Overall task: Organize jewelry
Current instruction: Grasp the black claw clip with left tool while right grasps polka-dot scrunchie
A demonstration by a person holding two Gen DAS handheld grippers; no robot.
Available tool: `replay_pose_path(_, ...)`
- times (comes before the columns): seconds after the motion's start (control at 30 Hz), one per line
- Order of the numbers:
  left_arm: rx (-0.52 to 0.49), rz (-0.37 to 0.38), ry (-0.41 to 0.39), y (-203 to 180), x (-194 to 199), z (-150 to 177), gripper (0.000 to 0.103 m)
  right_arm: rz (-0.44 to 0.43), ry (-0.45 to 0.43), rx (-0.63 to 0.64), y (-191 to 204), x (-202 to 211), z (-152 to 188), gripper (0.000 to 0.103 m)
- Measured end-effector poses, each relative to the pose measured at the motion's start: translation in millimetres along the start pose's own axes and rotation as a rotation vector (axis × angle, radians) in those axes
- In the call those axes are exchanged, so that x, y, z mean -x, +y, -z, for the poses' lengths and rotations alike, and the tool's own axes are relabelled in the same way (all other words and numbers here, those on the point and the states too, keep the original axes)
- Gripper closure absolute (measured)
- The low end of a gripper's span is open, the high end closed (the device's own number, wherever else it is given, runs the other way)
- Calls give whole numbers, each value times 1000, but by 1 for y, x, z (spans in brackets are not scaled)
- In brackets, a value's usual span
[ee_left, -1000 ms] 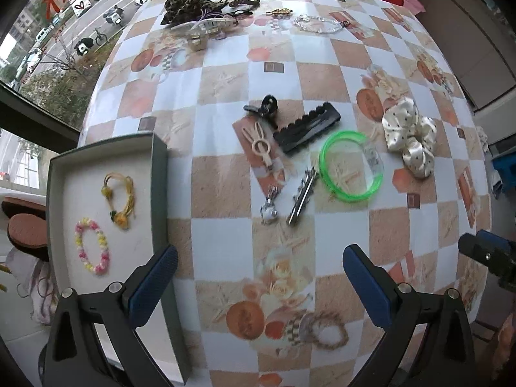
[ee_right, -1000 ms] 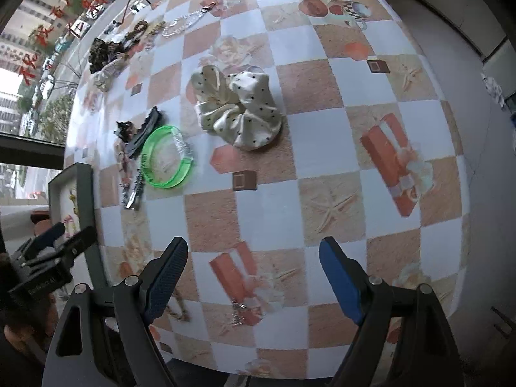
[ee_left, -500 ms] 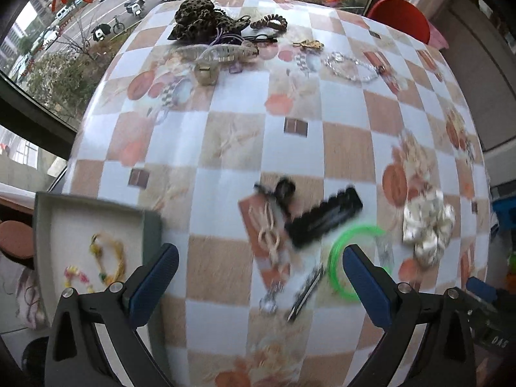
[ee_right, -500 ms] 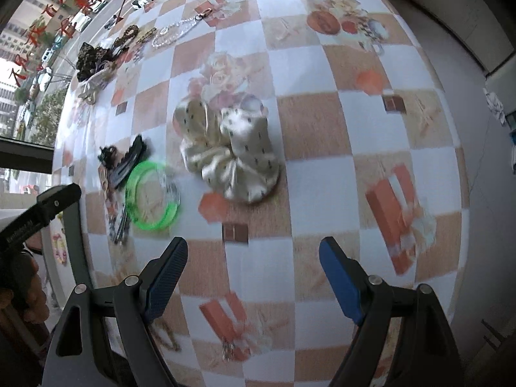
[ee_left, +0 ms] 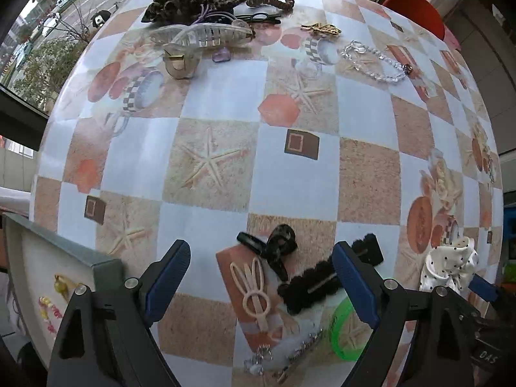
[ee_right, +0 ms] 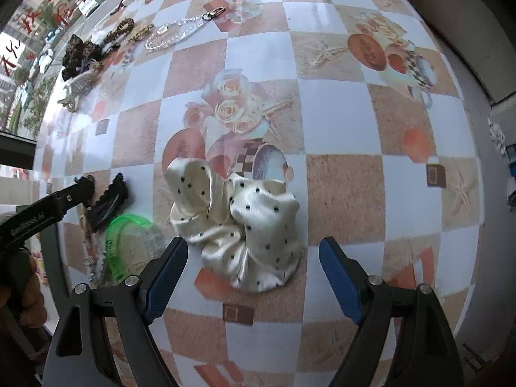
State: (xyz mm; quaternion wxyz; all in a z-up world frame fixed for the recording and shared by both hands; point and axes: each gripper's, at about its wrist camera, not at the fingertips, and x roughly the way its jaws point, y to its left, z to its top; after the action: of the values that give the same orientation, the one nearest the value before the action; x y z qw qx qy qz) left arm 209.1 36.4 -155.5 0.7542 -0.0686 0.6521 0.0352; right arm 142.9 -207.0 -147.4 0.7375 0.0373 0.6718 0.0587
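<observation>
Left gripper (ee_left: 259,285) is pointing down over the cluster of hair clips, its jaws closing from wide but pressing on nothing yet; between them are lying the cream rabbit-ear clip (ee_left: 252,290), the small black claw clip (ee_left: 278,247) and the near end of the fuzzy black clip (ee_left: 325,279), which is passing just behind the right finger. Right gripper (ee_right: 250,272) is hanging with jaws wide apart and empty above the cream polka-dot scrunchie (ee_right: 240,229), which is sitting on the checked tablecloth (ee_right: 345,190) partly between the pads. Judging from the layout, the step in hand is picking one piece for the grey tray (ee_left: 64,254), which is standing at the table's left edge and already holding a yellow bracelet (ee_left: 63,285) and a pink-and-yellow beaded one (ee_left: 48,309). For the left side, centring on a single clip is looking important: the three pieces are lying close together, so closing now would likely be catching two. Aligning the pads across the narrow width of the rabbit-ear clip should be giving the cleanest pinch. For the right side, the scrunchie is soft and bulky, so lowering until the pads are bracketing its folds before squeezing seems best. Green bangle (ee_left: 343,329) and silver clips (ee_left: 290,358) are lying nearer the camera; a crystal bracelet (ee_left: 374,61) and a clear claw clip (ee_left: 201,35) are waiting well apart at the far edge.
</observation>
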Motion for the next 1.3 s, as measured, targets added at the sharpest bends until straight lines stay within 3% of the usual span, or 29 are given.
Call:
replay_pose_path(0.07, -3, -2, 2, -2, -4, -3, 20, 4, 6, 3, 0, -5, -3, 17)
replay_pose_path(0.2, -13, -18, 11, -5, -10, -6, 21, 20, -1, 11, 2, -10, -7, 17)
replay_pose_path(0.3, -36, -29, -3, -9, -10, -6, 31, 32, -6, 21, 6, -13, -12, 17)
replay_pose_path(0.43, -60, -25, -22, -17, -7, -10, 58, 47, -24, 27, 9, -13, -8, 23)
replay_pose_path(0.47, -67, -23, -26, -18, -7, -11, 61, 51, -34, 33, 13, -12, -9, 32)
replay_pose_path(0.6, -76, -15, -36, -21, 0, -7, 61, 42, -58, 58, 26, -8, -7, 80)
replay_pose_path(0.67, -81, -5, -48, -19, 7, -6, 61, 46, -77, 62, 29, -4, -7, 87)
replay_pose_path(1.03, -94, 57, -111, -7, 58, 14, 61, -82, -106, 0, 15, 27, 13, 90)
replay_pose_path(1.3, -74, 95, -132, 9, 98, 61, 61, -134, -79, -14, 22, 46, 34, 90)
